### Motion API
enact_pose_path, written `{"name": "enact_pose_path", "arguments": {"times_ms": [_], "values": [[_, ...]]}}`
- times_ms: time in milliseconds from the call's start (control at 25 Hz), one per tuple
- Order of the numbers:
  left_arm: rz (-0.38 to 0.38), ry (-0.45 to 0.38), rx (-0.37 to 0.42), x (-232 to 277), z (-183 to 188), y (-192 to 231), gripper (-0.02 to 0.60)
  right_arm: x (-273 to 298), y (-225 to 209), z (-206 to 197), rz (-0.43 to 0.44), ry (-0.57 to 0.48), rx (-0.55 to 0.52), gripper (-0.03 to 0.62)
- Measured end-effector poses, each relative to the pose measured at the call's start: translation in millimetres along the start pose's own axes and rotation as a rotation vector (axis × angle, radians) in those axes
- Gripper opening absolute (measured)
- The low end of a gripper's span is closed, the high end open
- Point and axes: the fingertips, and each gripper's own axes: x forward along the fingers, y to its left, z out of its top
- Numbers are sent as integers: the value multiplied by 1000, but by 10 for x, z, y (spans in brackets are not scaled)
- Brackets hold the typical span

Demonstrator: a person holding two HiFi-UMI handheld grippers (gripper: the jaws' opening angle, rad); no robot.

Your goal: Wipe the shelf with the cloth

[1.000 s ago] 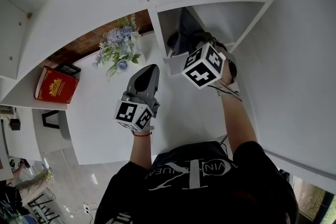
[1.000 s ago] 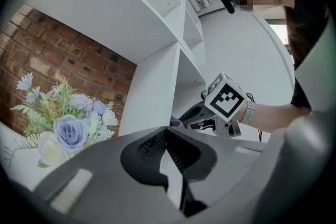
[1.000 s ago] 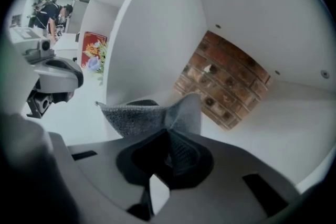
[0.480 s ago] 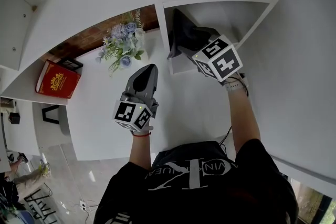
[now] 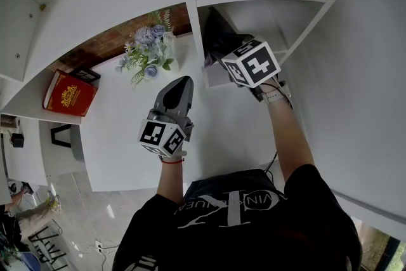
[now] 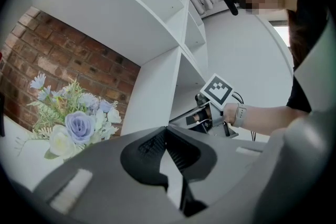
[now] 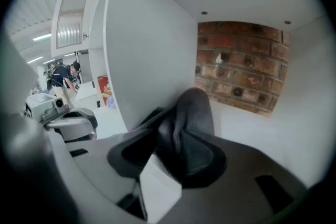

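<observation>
A dark grey cloth (image 5: 216, 35) stands bunched in the white shelf compartment (image 5: 279, 22), leaning against the upright divider (image 5: 195, 28). My right gripper (image 5: 223, 59) reaches into that compartment and points down at it. In the right gripper view the cloth (image 7: 193, 107) lies between the jaws of the right gripper (image 7: 176, 123), which stand wide; they have just been closing a little, and the pads do not pinch it. My left gripper (image 5: 184, 81) hovers over the white tabletop outside the shelf. Its tips meet, shut on nothing (image 6: 166, 129).
A bunch of pale blue and white flowers (image 5: 147, 54) stands left of the divider. A red box (image 5: 68, 101) lies further left on the white tabletop (image 5: 120, 136). A brick wall (image 7: 241, 65) closes the back of the compartment.
The right gripper has rolled and shifted a little inside the compartment, and its jaws have come apart around the cloth. The left gripper has kept still.
</observation>
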Motion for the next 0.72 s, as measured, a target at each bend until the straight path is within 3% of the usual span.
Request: {"name": "enact_pose_path", "arguments": {"times_ms": [40,160,360,600,720], "values": [[-2,-1,1,5,5,-11,11,7,28,6,5,-11,-1,149],[-9,-3,5,17,22,-28,11,31,63,38,22,-39,23,110],[-15,5,13,22,16,-70,11,-14,17,100,75,-124,207,92],[-21,2,19,27,35,-94,11,-117,-13,191,278,-268,527,89],[-24,2,20,39,45,-98,11,-213,-16,307,361,-350,634,89]]}}
